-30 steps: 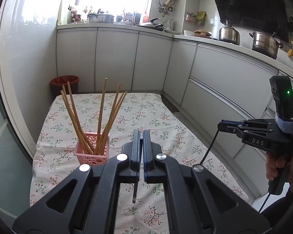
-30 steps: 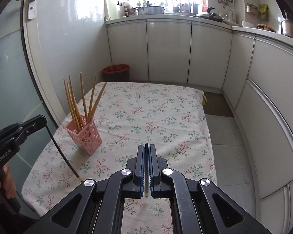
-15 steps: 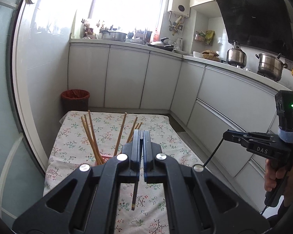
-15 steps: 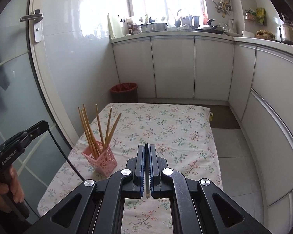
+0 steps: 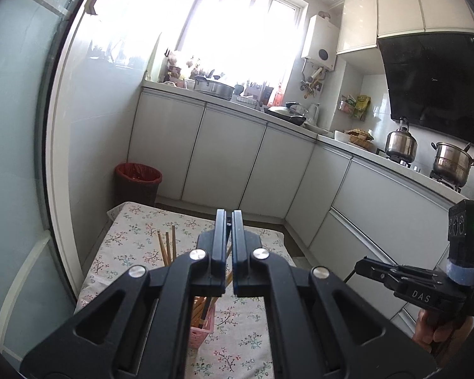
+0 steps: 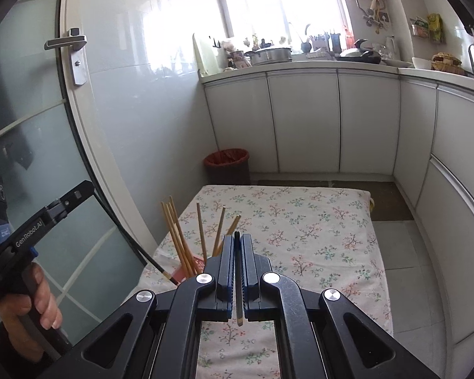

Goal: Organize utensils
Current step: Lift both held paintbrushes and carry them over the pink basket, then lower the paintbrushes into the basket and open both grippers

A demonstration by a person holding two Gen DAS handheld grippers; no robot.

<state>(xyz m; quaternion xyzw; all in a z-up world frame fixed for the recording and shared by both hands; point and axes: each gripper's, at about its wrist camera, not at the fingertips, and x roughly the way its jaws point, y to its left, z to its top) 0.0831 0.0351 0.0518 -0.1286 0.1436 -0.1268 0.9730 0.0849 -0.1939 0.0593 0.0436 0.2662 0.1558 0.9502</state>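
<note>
A pink basket holder (image 5: pixel 201 328) (image 6: pixel 195 263) with several wooden chopsticks (image 6: pixel 177 237) (image 5: pixel 167 248) stands on the table with the flowered cloth (image 6: pixel 316 230) (image 5: pixel 136 240). My left gripper (image 5: pixel 228 218) is shut on a dark chopstick (image 5: pixel 205 311) that hangs down over the holder; in the right wrist view this chopstick (image 6: pixel 136 243) slants down toward the holder's rim. My right gripper (image 6: pixel 236 237) is shut on another dark chopstick (image 6: pixel 238 284), held above the table to the right of the holder.
A red waste bin (image 6: pixel 227 164) (image 5: pixel 138 183) stands beyond the table's far end. White cabinets (image 6: pixel 303 120) run along the back and right. A glass door (image 6: pixel 31 145) is at the left. Pots (image 5: pixel 450 162) sit on the stove.
Both grippers have risen and tilted up, so the table sits lower in both views. My left gripper has come over the holder, which now shows between its arms.
</note>
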